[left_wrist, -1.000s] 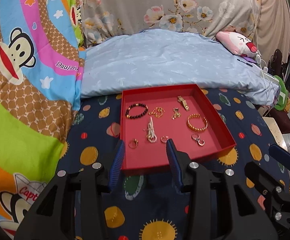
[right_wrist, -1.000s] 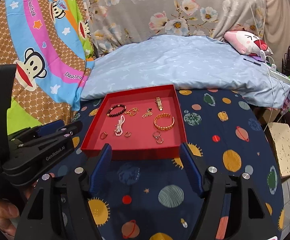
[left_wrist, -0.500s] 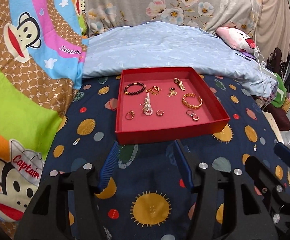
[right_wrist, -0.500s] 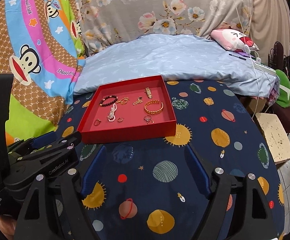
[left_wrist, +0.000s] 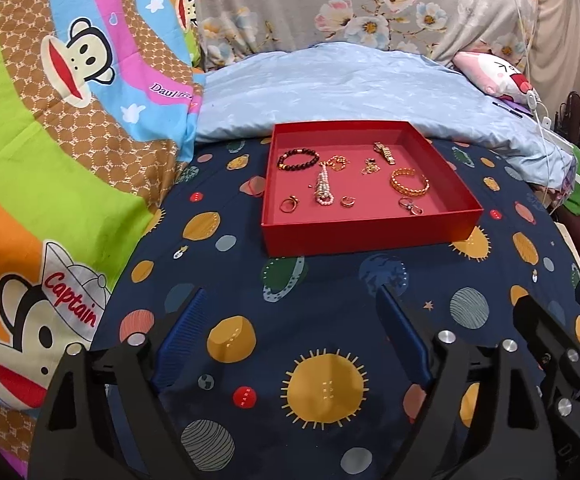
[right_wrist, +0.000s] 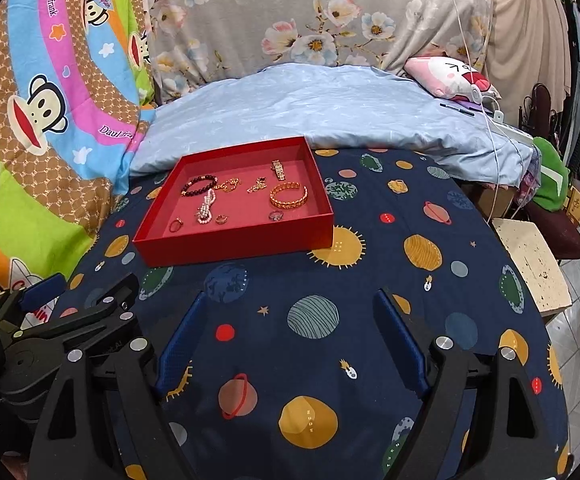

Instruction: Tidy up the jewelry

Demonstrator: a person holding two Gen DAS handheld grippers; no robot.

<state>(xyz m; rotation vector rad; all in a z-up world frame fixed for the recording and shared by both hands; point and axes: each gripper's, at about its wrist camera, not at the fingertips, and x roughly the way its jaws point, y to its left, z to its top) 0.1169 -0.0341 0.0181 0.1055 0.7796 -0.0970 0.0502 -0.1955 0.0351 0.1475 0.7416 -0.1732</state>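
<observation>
Assorted jewelry, including a gold bangle [left_wrist: 409, 182] and a dark beaded bracelet [left_wrist: 298, 159], is laid in a red tray [left_wrist: 370, 232] on the planet-print bed cover [left_wrist: 310, 300]. Both the left hand-held gripper [left_wrist: 290, 332] and the right hand-held gripper [right_wrist: 290, 336] are held spread and empty, short of the tray.

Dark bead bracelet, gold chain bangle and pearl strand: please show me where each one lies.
dark bead bracelet [left_wrist: 298, 159], left wrist view, bead ring.
gold chain bangle [left_wrist: 409, 182], left wrist view, near links.
pearl strand [right_wrist: 206, 210], right wrist view, middle.
</observation>
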